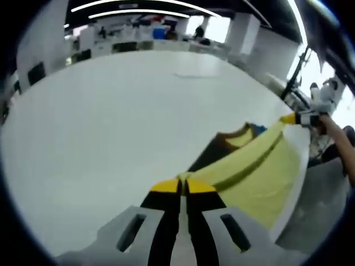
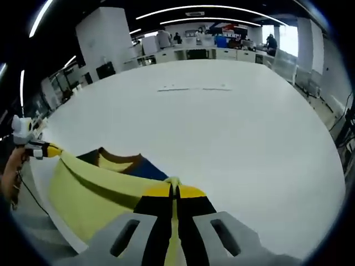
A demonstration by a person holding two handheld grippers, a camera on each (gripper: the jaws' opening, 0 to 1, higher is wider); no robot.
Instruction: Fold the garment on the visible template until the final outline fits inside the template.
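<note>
White tabletop (image 2: pixel 233 133) runs back toward a bright office, with faint template marks (image 2: pixel 194 88) far off. Near its front edge the yellow cloth garment with a dark-brown-and-blue neck area (image 2: pixel 94 191) is stretched between both tools: the left gripper (image 1: pixel 183 185) and the right gripper (image 2: pixel 175 191) each pinch an edge, jaws clamped on fabric. One risk: the cloth sits well apart from the marks, so uneven pulling may drag it off the edge.
</note>
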